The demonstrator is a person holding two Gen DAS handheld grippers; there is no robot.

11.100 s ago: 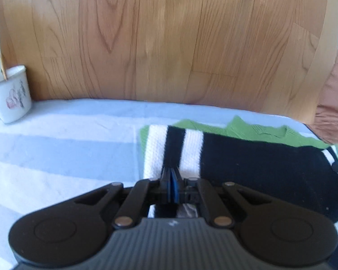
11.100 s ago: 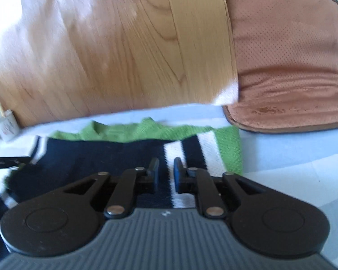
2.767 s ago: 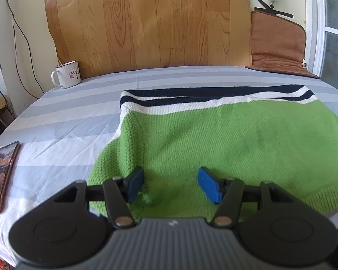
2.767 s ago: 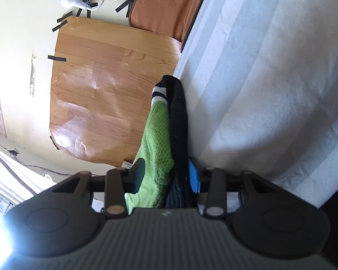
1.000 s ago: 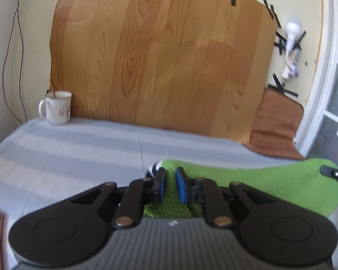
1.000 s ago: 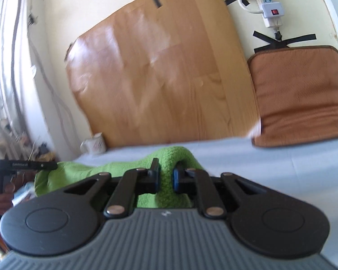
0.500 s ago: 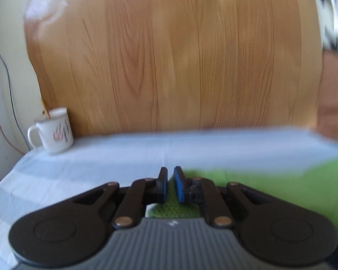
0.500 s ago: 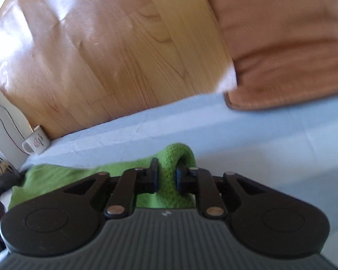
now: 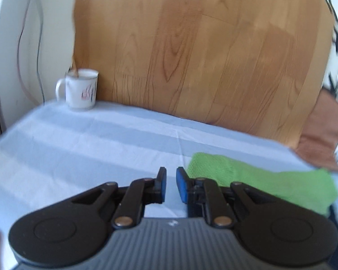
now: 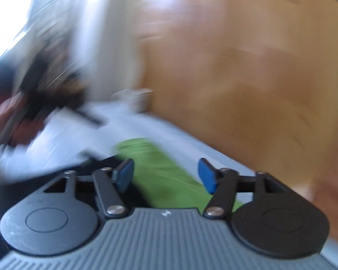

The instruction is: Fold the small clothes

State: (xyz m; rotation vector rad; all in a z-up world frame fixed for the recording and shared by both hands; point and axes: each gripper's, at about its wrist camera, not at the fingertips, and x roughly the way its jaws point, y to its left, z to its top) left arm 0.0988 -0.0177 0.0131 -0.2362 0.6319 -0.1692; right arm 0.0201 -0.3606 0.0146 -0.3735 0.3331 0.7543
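The green knit sweater (image 9: 259, 180) lies folded in a long strip on the striped sheet (image 9: 78, 146), to the right of my left gripper (image 9: 170, 180). The left jaws are opening, parted by a narrow gap with only bare sheet between the blue pads. In the blurred right wrist view, my right gripper (image 10: 166, 165) has its jaws opening wide over the sweater (image 10: 146, 153). The green cloth runs between the right gripper's fingers, and neither pad presses on it.
A white mug (image 9: 81, 90) stands at the back left against the wooden panel (image 9: 202, 56). A brown cushion (image 9: 322, 135) leans at the back right. Cables hang down the wall at far left. The left side of the right wrist view is smeared by motion.
Both grippers have let go of the green sweater, which now lies on the sheet. The left gripper has shifted left of the fold; the right jaws have spread wide and its view has rolled.
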